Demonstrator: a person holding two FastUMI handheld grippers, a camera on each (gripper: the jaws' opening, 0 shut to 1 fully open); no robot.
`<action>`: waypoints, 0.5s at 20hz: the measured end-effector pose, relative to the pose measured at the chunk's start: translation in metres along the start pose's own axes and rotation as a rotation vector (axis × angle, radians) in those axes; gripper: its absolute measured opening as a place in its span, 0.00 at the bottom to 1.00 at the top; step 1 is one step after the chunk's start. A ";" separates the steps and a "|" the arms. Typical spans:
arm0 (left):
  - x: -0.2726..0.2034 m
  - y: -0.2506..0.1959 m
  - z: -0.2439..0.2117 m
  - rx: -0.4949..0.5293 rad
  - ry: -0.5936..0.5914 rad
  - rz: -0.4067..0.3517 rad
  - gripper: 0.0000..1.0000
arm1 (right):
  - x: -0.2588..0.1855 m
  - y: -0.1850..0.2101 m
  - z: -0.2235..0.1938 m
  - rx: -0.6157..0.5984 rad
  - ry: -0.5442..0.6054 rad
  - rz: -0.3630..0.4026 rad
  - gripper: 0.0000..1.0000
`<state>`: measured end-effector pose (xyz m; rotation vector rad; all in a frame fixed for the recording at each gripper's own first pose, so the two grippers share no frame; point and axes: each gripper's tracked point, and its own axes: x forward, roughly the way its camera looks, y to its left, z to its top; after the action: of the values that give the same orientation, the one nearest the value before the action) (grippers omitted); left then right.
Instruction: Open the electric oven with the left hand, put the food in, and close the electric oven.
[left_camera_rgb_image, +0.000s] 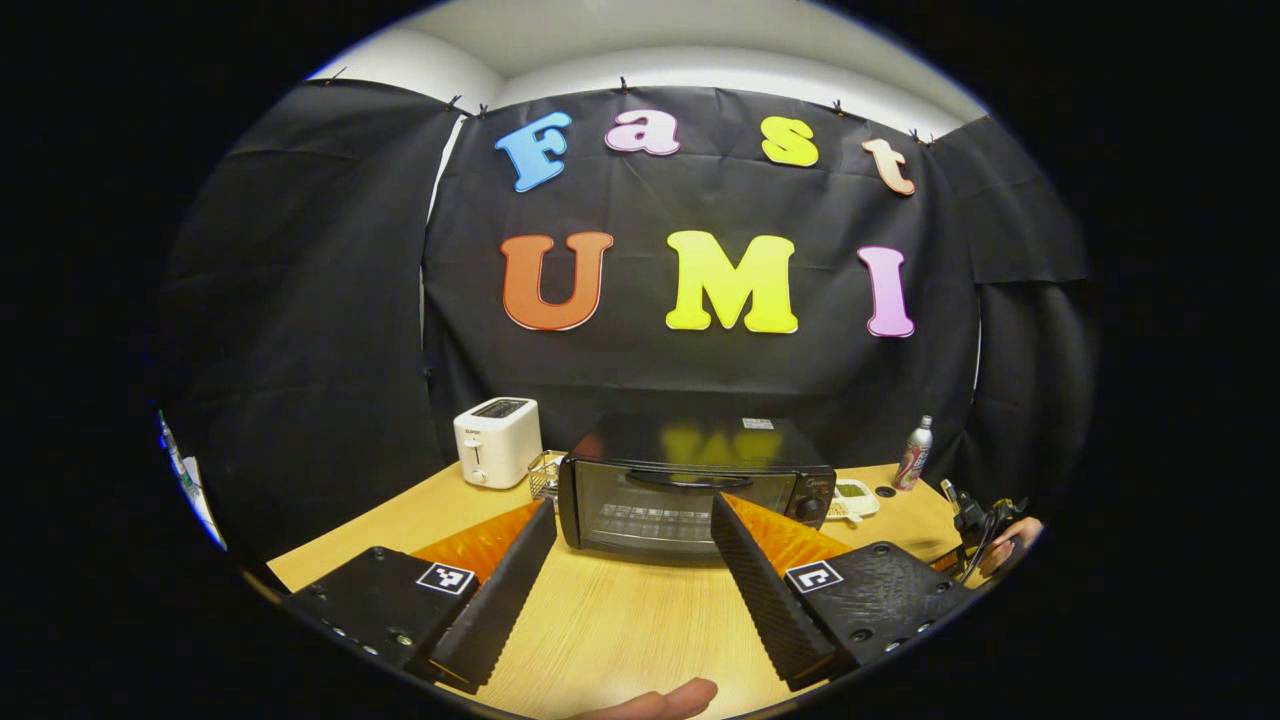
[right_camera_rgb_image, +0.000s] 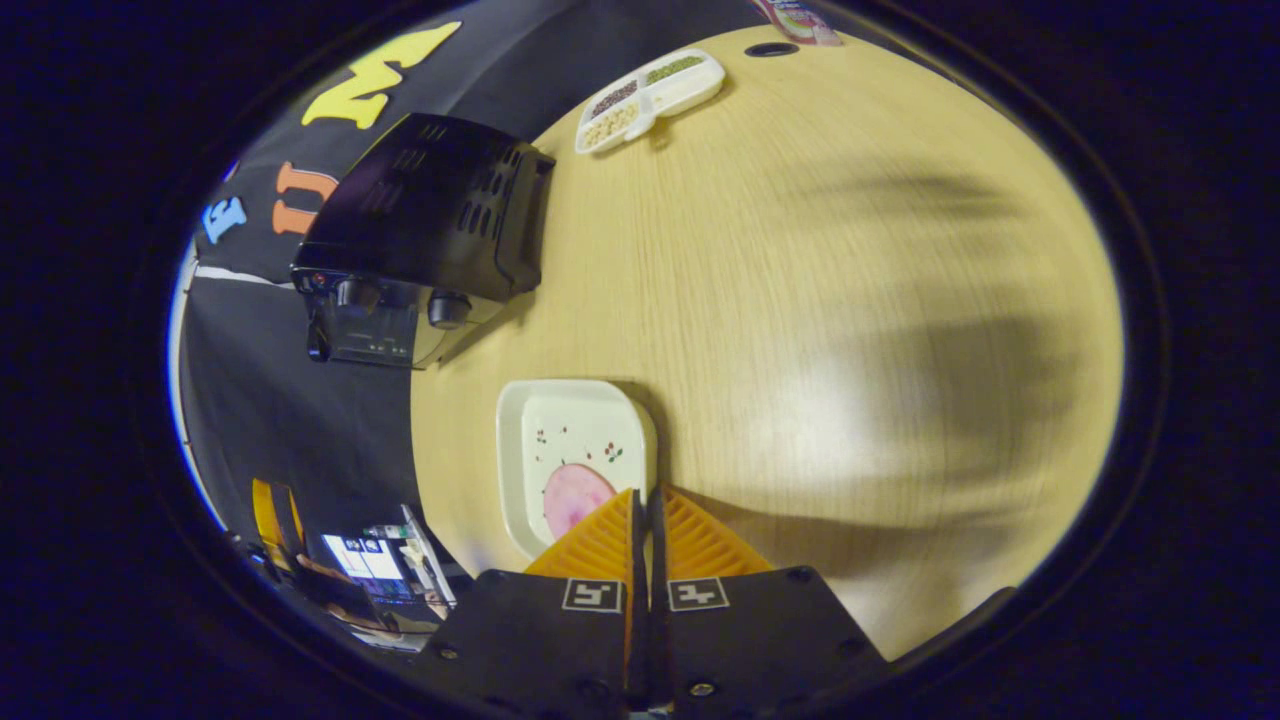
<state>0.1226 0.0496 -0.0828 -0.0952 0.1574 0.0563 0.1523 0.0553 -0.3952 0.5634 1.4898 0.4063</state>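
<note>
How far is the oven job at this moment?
Nothing looks done yet. The oven door is closed. The left gripper is open and faces the oven handle without touching it. The food lies on the plate; the right gripper is shut above it. Opening, loading and closing remain.
</note>
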 end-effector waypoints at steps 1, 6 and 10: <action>0.001 -0.002 -0.002 0.004 0.008 -0.006 0.97 | 0.000 -0.001 -0.001 0.001 -0.001 0.002 0.04; 0.008 -0.011 -0.006 0.013 0.016 -0.024 0.97 | 0.000 0.000 0.000 -0.001 0.000 -0.001 0.04; 0.025 -0.024 -0.006 0.003 0.019 -0.066 0.97 | 0.000 0.003 0.002 -0.004 -0.011 0.010 0.03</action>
<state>0.1480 0.0263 -0.0904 -0.0983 0.1733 -0.0106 0.1545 0.0578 -0.3932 0.5691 1.4759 0.4139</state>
